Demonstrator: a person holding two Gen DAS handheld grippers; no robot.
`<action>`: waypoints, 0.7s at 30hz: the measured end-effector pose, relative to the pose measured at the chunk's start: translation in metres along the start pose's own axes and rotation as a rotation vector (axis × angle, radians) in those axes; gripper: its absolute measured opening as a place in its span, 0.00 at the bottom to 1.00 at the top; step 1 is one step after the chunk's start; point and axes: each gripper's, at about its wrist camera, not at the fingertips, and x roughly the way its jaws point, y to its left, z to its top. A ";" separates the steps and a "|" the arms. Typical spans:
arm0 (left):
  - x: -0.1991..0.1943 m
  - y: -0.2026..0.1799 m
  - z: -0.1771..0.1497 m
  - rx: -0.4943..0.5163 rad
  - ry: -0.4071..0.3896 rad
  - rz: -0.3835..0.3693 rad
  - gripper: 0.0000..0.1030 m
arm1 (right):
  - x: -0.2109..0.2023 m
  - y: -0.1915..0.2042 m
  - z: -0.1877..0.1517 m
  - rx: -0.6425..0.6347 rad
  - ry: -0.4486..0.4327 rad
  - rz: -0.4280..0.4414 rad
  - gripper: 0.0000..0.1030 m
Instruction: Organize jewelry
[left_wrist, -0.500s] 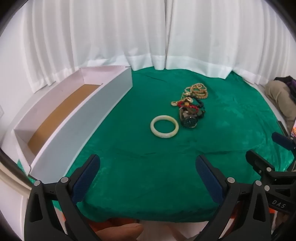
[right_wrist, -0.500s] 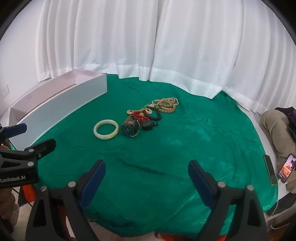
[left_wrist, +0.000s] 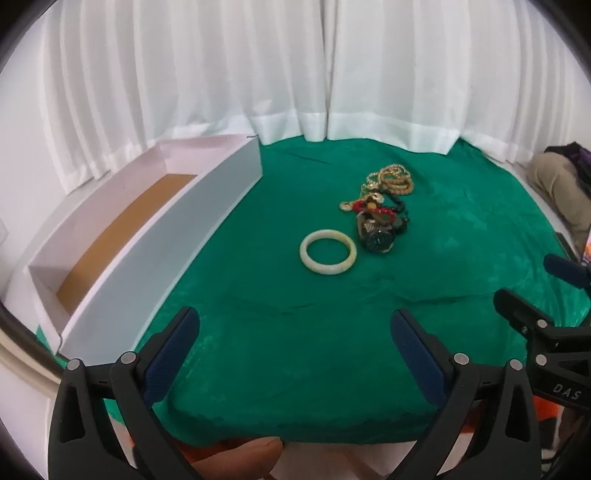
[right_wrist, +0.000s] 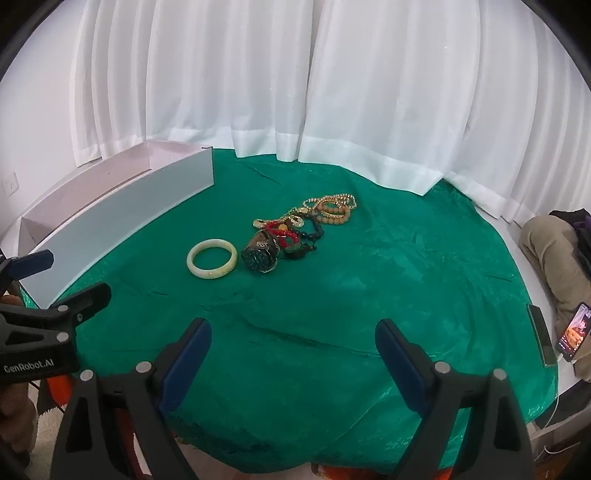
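Setting: a table covered by a green cloth (left_wrist: 277, 369), with white curtains (left_wrist: 258, 74) hanging behind it across the top of both views.

Left gripper (left_wrist: 295, 347): at the bottom of the left view, low over the near edge of the cloth. Its jaws stand wide apart and hold nothing. It also shows at the lower left edge of the right view (right_wrist: 55, 295).

Right gripper (right_wrist: 293, 350): at the bottom of the right view, above the near part of the cloth. Its jaws are wide apart and hold nothing. It appears at the right edge of the left view (left_wrist: 543, 295).

Bangle (left_wrist: 328, 252): a pale, cream-green ring lying flat on the cloth near the centre of the left view, and left of centre in the right view (right_wrist: 212, 258).

Watch (left_wrist: 378, 240): dark-faced, just right of the bangle, at the near end of the pile.

Jewelry pile (left_wrist: 380, 206): a tangle of red, black and tan bead strands and gold chain, running from the watch toward the curtains, upper right of the bangle. In the right view (right_wrist: 306, 225) it lies just above centre.

Box (left_wrist: 155, 251): long, white, open on top, with a brown floor; it lies along the left side of the table, in the left half of the left view, well apart from the jewelry.

Phone (right_wrist: 572, 332): screen lit, at the right edge of the right view, off the cloth.
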 end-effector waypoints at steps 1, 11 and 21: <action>0.000 -0.002 0.001 0.001 0.006 -0.006 1.00 | 0.002 0.000 0.000 0.000 0.003 0.000 0.90; 0.011 0.011 -0.002 -0.037 0.065 -0.008 1.00 | -0.004 -0.002 0.001 0.008 -0.002 0.006 0.90; 0.017 0.003 -0.004 -0.010 0.080 -0.027 1.00 | -0.002 -0.004 0.003 0.026 -0.007 0.014 0.90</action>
